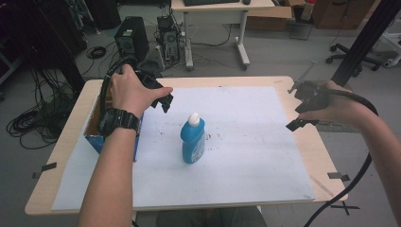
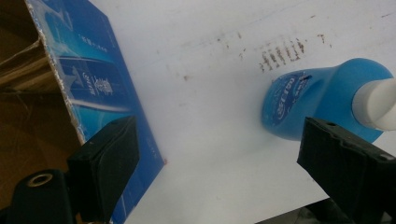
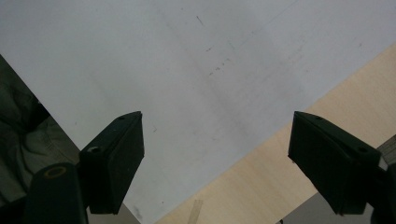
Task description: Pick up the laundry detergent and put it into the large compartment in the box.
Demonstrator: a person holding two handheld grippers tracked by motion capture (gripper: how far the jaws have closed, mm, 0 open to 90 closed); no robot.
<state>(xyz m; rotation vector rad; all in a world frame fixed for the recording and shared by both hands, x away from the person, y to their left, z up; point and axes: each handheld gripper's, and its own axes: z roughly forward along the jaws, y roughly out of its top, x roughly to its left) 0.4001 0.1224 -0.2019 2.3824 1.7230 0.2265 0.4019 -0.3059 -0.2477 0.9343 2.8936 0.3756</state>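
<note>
White paper sheet (image 1: pixel 236 137) covers most of the pale wooden table (image 1: pixel 56 161), its surface scuffed with small brown marks behind the blue detergent bottle (image 1: pixel 193 140), which stands upright with a white cap near the middle of the sheet. At the sheet's left edge sits an open cardboard box (image 1: pixel 97 127) with a blue printed side; the left forearm crosses it and hides much of it, so what lies inside cannot be made out. The left gripper (image 1: pixel 163 98) hangs above the paper between the box and the bottle, touching neither, and in the left gripper view its jaws stand wide apart with bare paper between them, the box wall behind one jaw and the bottle's shoulder behind the other. The right gripper (image 1: pixel 299 118) is held over the table's right edge, well apart from the bottle; in the right gripper view its jaws are spread wide over the sheet's edge and bare wood, holding nothing. Strips of dark tape (image 1: pixel 45 169) stick to the table's corners. Beyond the table lies a grey floor (image 1: pixel 274 56) with a computer tower (image 1: pixel 131 40), loose coiled cables (image 1: pixel 28 123), a desk's legs (image 1: pixel 241 42) and an office chair's base (image 1: pixel 354 54), cut off at the frame's edge.
</note>
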